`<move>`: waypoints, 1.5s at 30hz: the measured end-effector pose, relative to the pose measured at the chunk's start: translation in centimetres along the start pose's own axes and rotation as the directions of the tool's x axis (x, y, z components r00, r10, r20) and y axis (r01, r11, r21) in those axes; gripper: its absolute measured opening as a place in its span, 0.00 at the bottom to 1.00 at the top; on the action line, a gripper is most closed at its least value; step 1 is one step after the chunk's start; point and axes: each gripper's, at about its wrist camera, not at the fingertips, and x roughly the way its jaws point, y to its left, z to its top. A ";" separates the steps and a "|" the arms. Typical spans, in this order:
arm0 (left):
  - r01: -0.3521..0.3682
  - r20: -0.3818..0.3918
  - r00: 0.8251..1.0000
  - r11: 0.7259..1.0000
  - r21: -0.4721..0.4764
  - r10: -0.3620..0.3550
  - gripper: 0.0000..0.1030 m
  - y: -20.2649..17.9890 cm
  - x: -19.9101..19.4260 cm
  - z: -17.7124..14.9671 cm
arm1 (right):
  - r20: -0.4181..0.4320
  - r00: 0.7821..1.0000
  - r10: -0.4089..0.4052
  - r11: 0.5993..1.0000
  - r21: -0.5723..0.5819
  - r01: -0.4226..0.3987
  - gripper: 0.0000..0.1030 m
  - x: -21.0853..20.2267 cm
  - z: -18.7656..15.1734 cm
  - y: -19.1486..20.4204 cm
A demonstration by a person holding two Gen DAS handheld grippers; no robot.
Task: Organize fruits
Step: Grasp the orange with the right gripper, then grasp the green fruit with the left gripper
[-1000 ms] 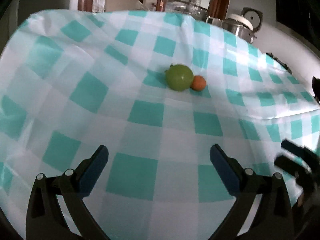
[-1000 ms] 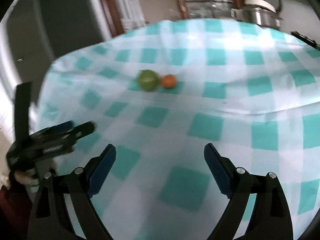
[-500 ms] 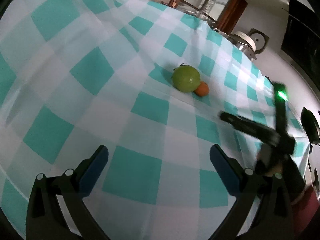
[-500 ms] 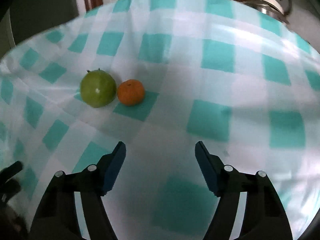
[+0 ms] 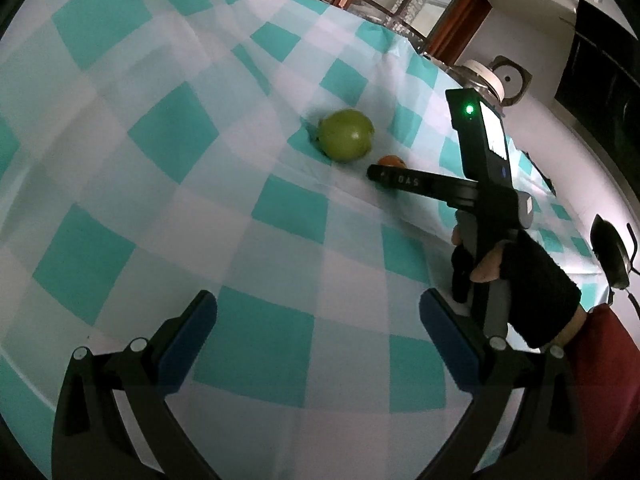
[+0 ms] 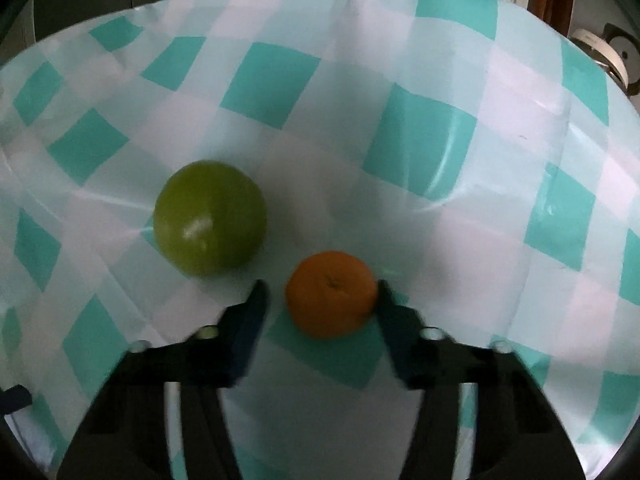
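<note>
A green apple [image 6: 210, 218] and a small orange [image 6: 331, 294] lie side by side on the teal-and-white checked tablecloth [image 6: 420, 148]. My right gripper [image 6: 320, 300] is open with its jaws on either side of the orange; the right jaw touches it and a gap remains at the left jaw. In the left wrist view the apple [image 5: 345, 134] sits mid-table and the orange [image 5: 393, 160] is partly hidden behind the right gripper's finger [image 5: 416, 181]. My left gripper [image 5: 318, 320] is open and empty, low over the near part of the cloth.
A steel pot [image 5: 486, 82] stands beyond the table's far edge, with wooden door frames [image 5: 460, 20] behind it. A dark pan [image 5: 610, 250] is at the right. The gloved hand [image 5: 532, 280] holding the right gripper is beside my left gripper's right finger.
My right gripper has moved forward across the cloth to the orange and narrowed around it. The left gripper has swung to view the right gripper at the fruit.
</note>
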 end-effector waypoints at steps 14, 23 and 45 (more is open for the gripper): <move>-0.048 -0.016 0.999 0.999 0.004 0.049 0.99 -0.3 0.4 0.2 | 0.194 0.973 0.126 0.957 0.235 -0.171 0.40 -13.6 -11.7 -5.5; -0.149 -0.073 0.986 0.988 0.033 0.151 0.99 -5.2 7.3 4.9 | 0.193 0.975 0.115 0.947 0.277 -0.166 0.41 -14.1 -14.0 -6.1; -0.248 -0.016 0.966 0.941 0.231 0.259 0.06 -7.4 13.1 11.7 | 0.171 0.975 0.139 0.912 0.363 -0.193 0.41 -13.7 -14.1 -7.6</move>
